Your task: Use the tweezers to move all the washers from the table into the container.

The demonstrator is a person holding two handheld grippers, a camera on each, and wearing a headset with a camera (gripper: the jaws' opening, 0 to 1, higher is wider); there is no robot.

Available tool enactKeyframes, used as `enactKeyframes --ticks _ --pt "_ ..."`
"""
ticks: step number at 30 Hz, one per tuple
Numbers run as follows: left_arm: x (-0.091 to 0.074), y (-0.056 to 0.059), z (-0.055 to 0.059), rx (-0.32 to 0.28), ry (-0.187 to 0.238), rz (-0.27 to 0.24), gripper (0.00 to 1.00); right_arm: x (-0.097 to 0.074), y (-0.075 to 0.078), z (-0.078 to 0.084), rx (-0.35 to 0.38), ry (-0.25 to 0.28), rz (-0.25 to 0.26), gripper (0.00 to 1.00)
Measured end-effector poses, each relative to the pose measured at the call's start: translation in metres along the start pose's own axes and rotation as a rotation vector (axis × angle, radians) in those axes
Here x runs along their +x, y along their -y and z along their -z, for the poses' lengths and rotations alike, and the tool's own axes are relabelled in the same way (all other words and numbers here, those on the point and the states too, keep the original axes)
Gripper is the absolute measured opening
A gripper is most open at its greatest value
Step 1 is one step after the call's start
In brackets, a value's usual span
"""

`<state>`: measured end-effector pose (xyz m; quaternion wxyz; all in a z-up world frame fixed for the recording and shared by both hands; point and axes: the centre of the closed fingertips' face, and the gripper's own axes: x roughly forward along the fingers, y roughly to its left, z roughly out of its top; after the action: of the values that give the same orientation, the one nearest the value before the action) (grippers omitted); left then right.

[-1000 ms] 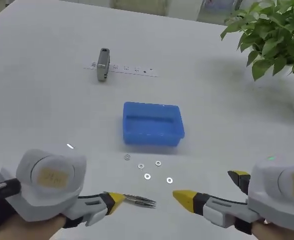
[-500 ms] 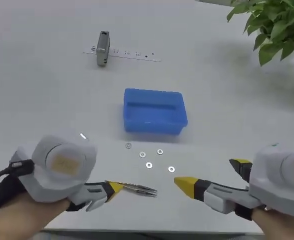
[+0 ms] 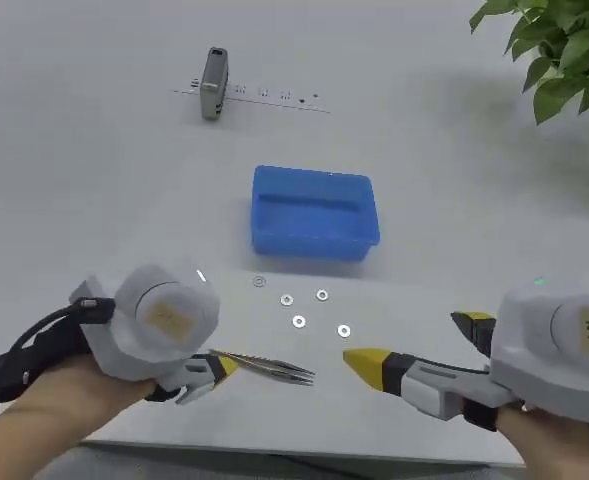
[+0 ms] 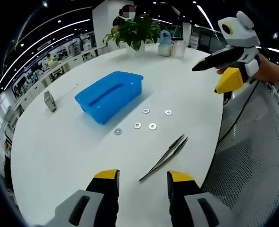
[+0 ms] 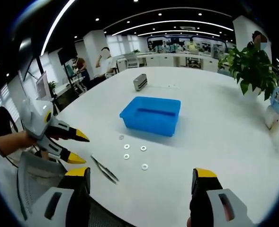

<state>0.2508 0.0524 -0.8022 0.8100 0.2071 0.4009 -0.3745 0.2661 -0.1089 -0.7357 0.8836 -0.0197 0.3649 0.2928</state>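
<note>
The tweezers (image 3: 264, 366) lie flat on the white desk (image 3: 94, 180), close to its near edge, and nothing holds them. Their pointed end is turned toward the washers (image 3: 298, 321). I count five washers, all on the desk in a loose group between the tweezers and the blue container (image 3: 314, 243). None of them is inside the container, which looks empty, so I judge that the moving of washers is not yet begun.

The left claw (image 4: 141, 176) has its two yellow-tipped jaws apart and grips nothing. In the left gripper view the tweezers lie just ahead of the jaws, about in the middle of the gap. I think the claw is placed like this so that it can go forward and close on the handle end of the tool.

The right claw (image 5: 141, 173) is opened wide as well and is empty. It hangs over the near edge of the desk, to the right of the tweezers and well apart from them. Perhaps it waits there so that it does not disturb the washers.

The container stands just behind the washers, so each carry should be short. The washers are thin and flat, so lifting them from the smooth desk may be difficult.
</note>
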Motion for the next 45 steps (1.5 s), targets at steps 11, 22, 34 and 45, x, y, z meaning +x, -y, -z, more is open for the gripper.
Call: enactKeyframes --ticks 11,22,34,45 --pt "0.019 0.012 0.016 0.083 -0.052 0.040 0.20 -0.009 -0.010 0.003 -0.029 0.011 -0.014 0.87" --pt "0.020 0.019 0.018 0.185 -0.047 0.054 0.00 -0.016 -0.022 0.003 -0.068 0.035 -0.032 0.85" --pt "-0.004 0.033 0.016 0.114 -0.082 0.071 0.00 -0.013 -0.042 0.013 -0.178 0.006 -0.144 0.73" --pt "-0.038 0.047 -0.015 -0.010 0.021 0.017 0.00 -0.018 -0.057 0.026 -0.261 -0.055 -0.249 0.59"
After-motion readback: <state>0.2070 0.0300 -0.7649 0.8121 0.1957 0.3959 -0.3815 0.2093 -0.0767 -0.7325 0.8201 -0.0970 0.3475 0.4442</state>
